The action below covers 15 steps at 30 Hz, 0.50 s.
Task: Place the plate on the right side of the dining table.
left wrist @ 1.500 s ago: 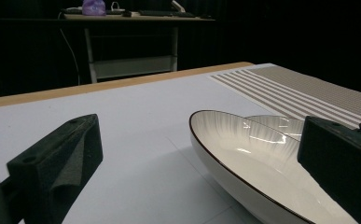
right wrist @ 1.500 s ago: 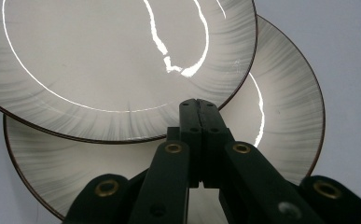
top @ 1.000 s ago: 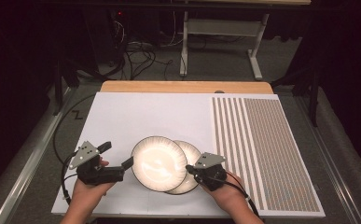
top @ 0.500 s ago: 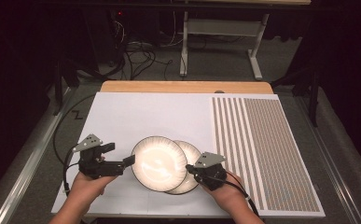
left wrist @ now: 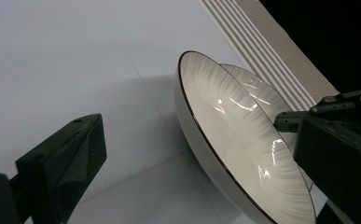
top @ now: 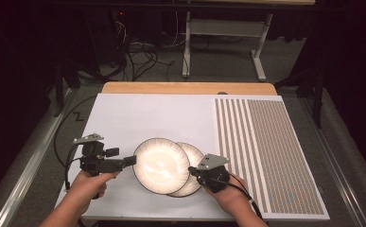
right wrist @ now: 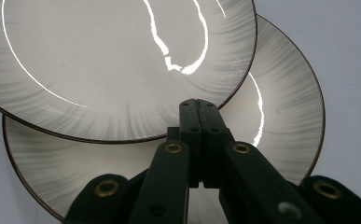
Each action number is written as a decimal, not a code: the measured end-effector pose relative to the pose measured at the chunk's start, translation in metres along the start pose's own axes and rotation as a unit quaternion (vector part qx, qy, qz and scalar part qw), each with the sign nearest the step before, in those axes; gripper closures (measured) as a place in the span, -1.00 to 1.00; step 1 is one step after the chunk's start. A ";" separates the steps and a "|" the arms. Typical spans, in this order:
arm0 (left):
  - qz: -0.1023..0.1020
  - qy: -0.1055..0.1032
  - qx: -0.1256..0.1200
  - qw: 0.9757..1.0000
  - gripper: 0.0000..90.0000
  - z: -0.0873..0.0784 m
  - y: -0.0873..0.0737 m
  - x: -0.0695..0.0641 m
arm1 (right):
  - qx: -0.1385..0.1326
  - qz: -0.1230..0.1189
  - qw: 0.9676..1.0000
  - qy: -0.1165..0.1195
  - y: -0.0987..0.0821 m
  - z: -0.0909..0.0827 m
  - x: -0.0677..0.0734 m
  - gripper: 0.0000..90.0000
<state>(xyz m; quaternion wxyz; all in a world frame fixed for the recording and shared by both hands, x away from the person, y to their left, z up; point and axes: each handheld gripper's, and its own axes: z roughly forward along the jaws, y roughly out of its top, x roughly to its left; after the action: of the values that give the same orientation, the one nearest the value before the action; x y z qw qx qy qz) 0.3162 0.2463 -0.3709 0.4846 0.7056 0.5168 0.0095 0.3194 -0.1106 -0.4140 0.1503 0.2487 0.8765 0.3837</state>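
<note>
Two white ribbed plates with dark rims lie overlapped on the white table top (top: 138, 118). The upper plate (top: 161, 165) rests partly on the lower plate (top: 195, 153), which sticks out to its right. My left gripper (top: 122, 157) is level at the upper plate's left rim, jaws wide open. In the left gripper view that upper plate (left wrist: 234, 135) stands between the jaws of the left gripper (left wrist: 199, 128). My right gripper (top: 191, 170) is shut with nothing in it. In the right gripper view the right gripper (right wrist: 197, 103) has its tip at the upper plate's (right wrist: 103, 60) near rim, over the lower plate (right wrist: 285, 93).
A striped grey mat (top: 265, 142) covers the right part of the table. A wooden strip (top: 185, 88) runs along the far edge. Cables and a table frame (top: 218, 28) stand on the dark floor beyond. White surface lies bare behind the plates.
My left gripper has shifted a little away from the person along the upper plate's left rim. The right gripper and both plates have stayed put.
</note>
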 end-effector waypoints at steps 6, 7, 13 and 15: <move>-0.031 -0.015 0.024 0.999 -0.91 0.003 0.002 0.005 | 0.000 0.000 1.000 -0.001 0.000 0.000 0.000 1.00; -0.036 -0.016 0.026 0.999 -0.91 0.003 0.003 0.005 | 0.000 0.001 1.000 -0.001 0.000 0.000 0.000 1.00; -0.080 -0.040 0.038 0.995 -0.87 0.002 0.005 0.010 | 0.000 -0.002 1.000 -0.001 0.000 0.000 0.000 1.00; -0.095 -0.048 0.043 0.993 -0.83 0.003 0.006 0.011 | 0.000 -0.003 1.000 -0.001 0.000 0.000 0.000 1.00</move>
<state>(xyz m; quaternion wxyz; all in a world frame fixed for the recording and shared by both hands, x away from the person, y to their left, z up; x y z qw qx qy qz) 0.3270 0.2530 -0.3737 0.4767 0.6735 0.5572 -0.0932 0.3192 -0.1105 -0.4140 0.1524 0.2467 0.8770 0.3830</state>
